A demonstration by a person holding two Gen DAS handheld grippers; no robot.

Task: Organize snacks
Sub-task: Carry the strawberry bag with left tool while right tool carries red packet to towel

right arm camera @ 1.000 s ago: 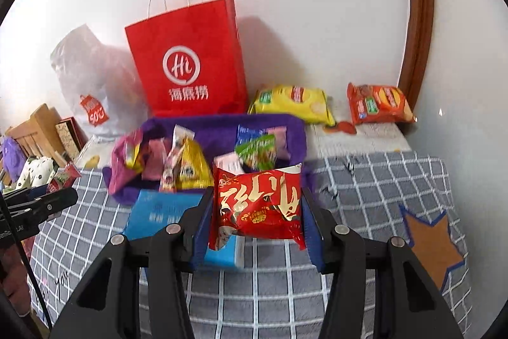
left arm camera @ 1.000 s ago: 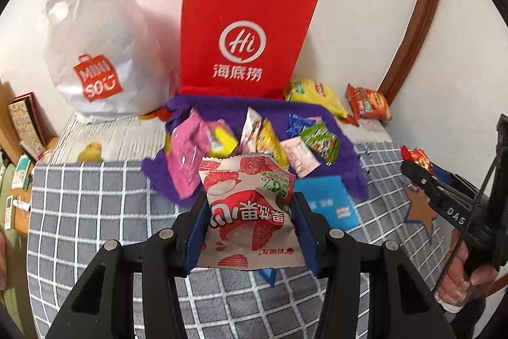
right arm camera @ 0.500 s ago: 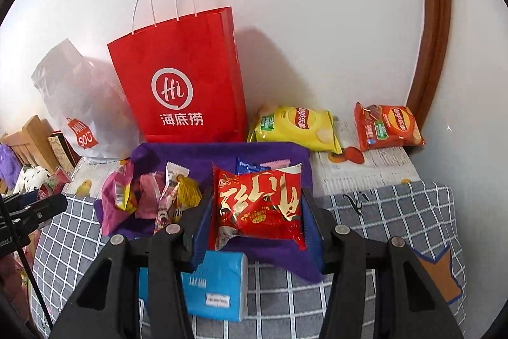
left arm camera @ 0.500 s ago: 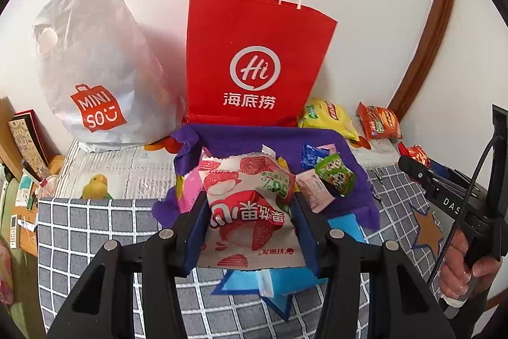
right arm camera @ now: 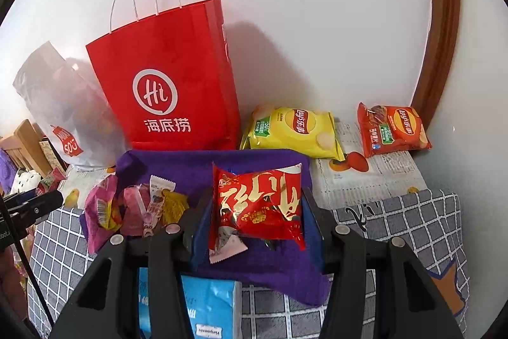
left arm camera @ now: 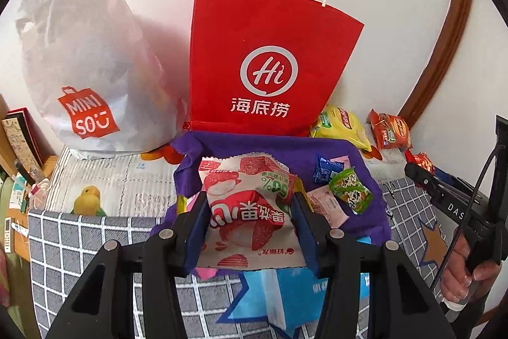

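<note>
My left gripper (left arm camera: 249, 212) is shut on a white and red strawberry snack packet (left arm camera: 247, 208), held above the purple cloth (left arm camera: 273, 148). My right gripper (right arm camera: 254, 208) is shut on a red foil snack packet (right arm camera: 258, 205), also over the purple cloth (right arm camera: 190, 164). Small sweets lie on the cloth: a green packet (left arm camera: 349, 194), a blue one (left arm camera: 324, 169), and pink and yellow wrappers (right arm camera: 139, 205). A red paper bag (left arm camera: 270, 62) stands upright behind the cloth. In the left wrist view the right gripper's body (left arm camera: 444, 199) shows at the right edge, in a hand (left arm camera: 463, 278).
A white plastic bag (left arm camera: 82, 53) leans against the wall left of the red bag (right arm camera: 165, 78). A yellow crisp bag (right arm camera: 292, 129) and an orange crisp bag (right arm camera: 392, 129) lie at the back right. A blue tissue pack (right arm camera: 209, 307) lies near me on the grey checked tablecloth (right arm camera: 412, 227).
Both grippers have moved forward toward the red bag and the wall, each still holding its packet. The purple cloth and bags now look nearer and larger.
</note>
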